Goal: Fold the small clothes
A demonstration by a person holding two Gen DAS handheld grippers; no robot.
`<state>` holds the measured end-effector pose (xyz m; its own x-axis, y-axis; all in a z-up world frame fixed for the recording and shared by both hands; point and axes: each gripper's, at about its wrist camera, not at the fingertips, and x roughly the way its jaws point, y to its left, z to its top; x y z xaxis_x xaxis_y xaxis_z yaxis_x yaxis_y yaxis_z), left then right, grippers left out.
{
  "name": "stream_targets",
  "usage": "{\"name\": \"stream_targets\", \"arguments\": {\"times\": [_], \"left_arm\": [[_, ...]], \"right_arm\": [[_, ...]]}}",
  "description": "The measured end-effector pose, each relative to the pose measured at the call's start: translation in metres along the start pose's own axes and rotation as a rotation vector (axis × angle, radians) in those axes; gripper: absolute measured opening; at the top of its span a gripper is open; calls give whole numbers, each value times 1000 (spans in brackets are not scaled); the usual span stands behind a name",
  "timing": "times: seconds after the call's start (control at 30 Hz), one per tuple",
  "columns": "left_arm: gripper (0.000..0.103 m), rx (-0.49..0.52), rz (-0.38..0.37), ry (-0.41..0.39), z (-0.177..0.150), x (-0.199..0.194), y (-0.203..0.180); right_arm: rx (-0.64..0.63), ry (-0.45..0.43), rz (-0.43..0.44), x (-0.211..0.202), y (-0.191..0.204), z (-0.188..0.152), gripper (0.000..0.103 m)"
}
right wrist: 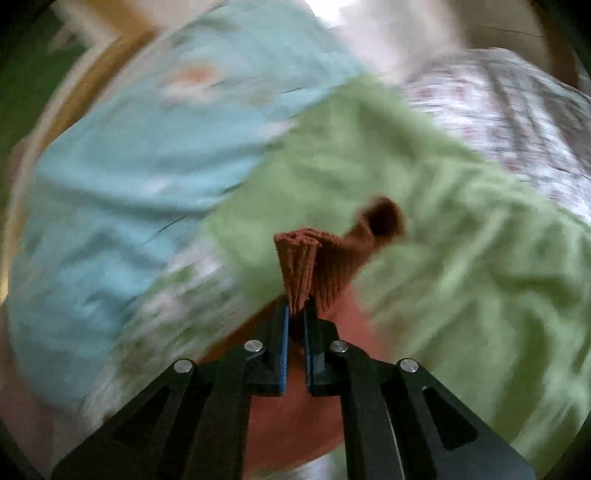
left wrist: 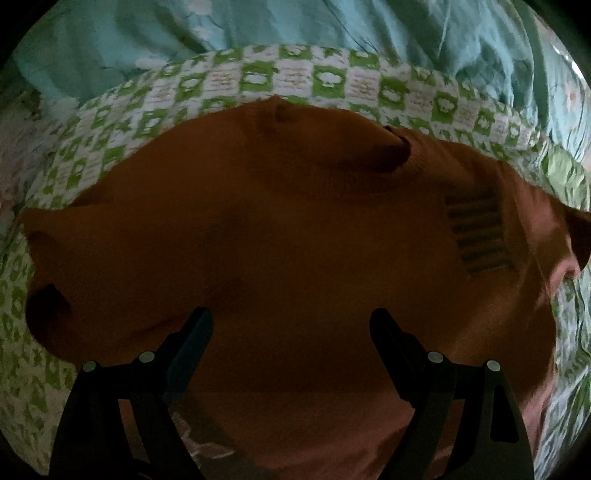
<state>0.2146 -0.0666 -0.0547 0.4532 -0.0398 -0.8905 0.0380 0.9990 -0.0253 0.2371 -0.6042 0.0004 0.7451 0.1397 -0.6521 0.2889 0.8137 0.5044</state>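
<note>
A small rust-orange knitted sweater [left wrist: 280, 229] lies spread over a green-and-white checked cloth [left wrist: 258, 79], filling the left wrist view. It has a dark striped patch [left wrist: 480, 232] at the right. My left gripper [left wrist: 291, 321] hovers over the sweater's near part, jaws wide apart, nothing between them. In the right wrist view, my right gripper [right wrist: 295, 308] is shut on a ribbed orange cuff of the sweater [right wrist: 314, 266], which bunches up past the fingertips. A dark sleeve opening [right wrist: 384, 218] shows just beyond. That view is blurred by motion.
Light blue bedding [left wrist: 295, 26] with a pale pattern lies beyond the checked cloth. In the right wrist view a plain green cloth [right wrist: 461, 240] spreads to the right, blue bedding [right wrist: 129, 166] to the left, and a pale patterned fabric [right wrist: 517, 122] at the far right.
</note>
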Motion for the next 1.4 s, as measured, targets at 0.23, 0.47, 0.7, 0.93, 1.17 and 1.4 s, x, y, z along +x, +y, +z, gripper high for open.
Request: {"name": "stream_targets", "arguments": {"times": [0.23, 0.47, 0.7, 0.93, 1.17, 1.4], "left_arm": [[88, -59, -31, -21, -23, -31, 45], [88, -125, -47, -11, -54, -51, 89], [88, -178, -78, -15, -69, -61, 113], [88, -197, -149, 14, -55, -37, 107], [89, -152, -171, 55, -35, -1, 79], [84, -308, -183, 74, -28, 25, 97]], "right_arm": [[-143, 247, 331, 19, 147, -112, 7], [-210, 543, 521, 60, 259, -250, 7], [-303, 757, 617, 84, 335, -353, 8], [-287, 851, 573, 93, 328, -363, 58], [-262, 722, 544, 69, 288, -308, 59], [-232, 590, 432, 26, 221, -261, 59]]}}
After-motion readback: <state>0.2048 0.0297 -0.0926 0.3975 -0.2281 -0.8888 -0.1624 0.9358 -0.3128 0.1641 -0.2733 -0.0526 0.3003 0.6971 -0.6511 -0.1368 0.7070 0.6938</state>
